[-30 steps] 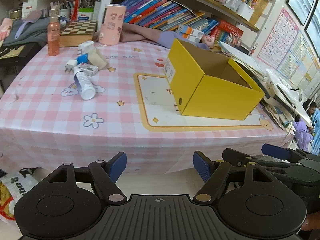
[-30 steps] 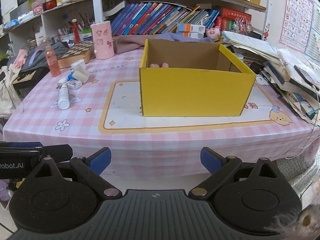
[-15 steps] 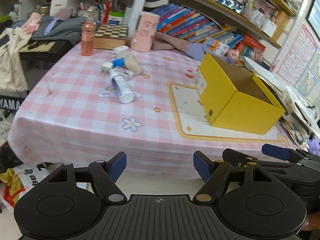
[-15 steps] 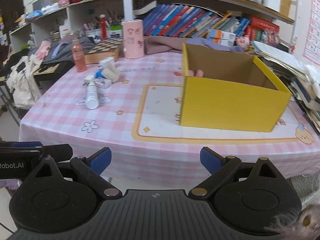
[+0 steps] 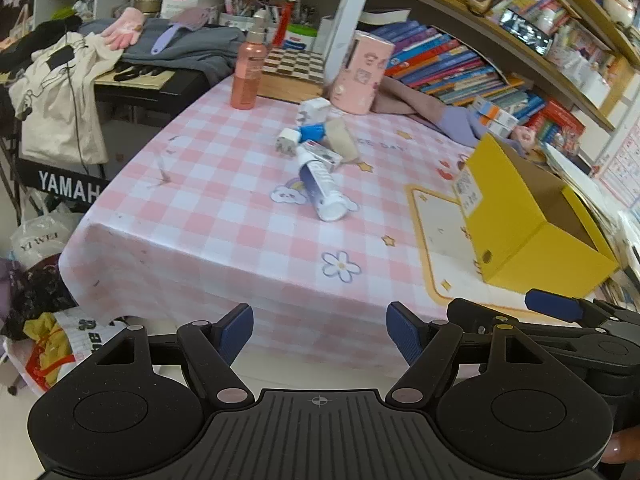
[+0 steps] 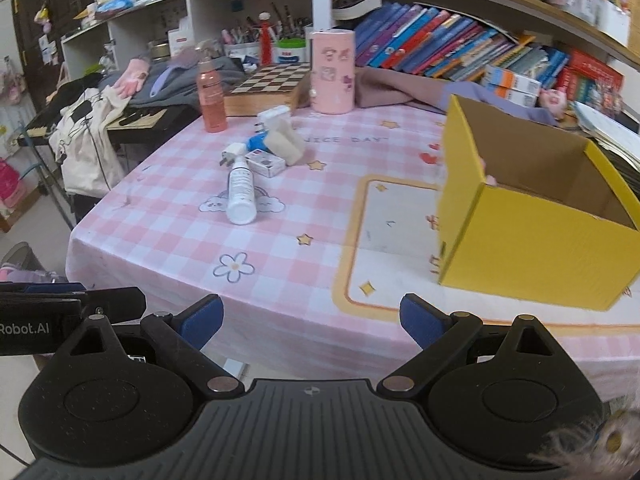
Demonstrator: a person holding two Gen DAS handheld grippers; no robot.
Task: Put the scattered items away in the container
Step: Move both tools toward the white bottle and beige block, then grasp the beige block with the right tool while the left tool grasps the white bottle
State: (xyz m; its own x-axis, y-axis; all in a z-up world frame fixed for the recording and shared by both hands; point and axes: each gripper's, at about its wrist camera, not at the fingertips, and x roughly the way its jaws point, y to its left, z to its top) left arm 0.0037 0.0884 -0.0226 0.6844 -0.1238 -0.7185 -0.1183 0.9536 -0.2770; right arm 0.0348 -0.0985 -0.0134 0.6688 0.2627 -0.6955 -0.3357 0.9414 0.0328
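A yellow cardboard box (image 5: 532, 216) (image 6: 532, 240) stands open at the right of the pink checked table. Left of it lies a heap of small items: a white bottle (image 5: 322, 190) (image 6: 241, 191) on its side, a small printed carton (image 6: 265, 162), a white plug (image 5: 287, 139) (image 6: 232, 155), a blue-and-white piece (image 5: 312, 132) and a beige wedge (image 6: 285, 142). My left gripper (image 5: 320, 330) hangs open before the table's front edge, nothing between its blue pads. My right gripper (image 6: 311, 320) is open too, empty, beside the left one.
A pink spray bottle (image 5: 249, 76), a chessboard box (image 6: 272, 84) and a pink cylinder (image 6: 333, 70) stand at the back. Books fill the shelf behind. A keyboard with clothes on it (image 5: 132, 60) is at the left; bags (image 5: 36, 236) lie on the floor.
Both views have swung to the left: the yellow box slid toward the right edge and the heap of small items came toward the middle. Both grippers stayed open.
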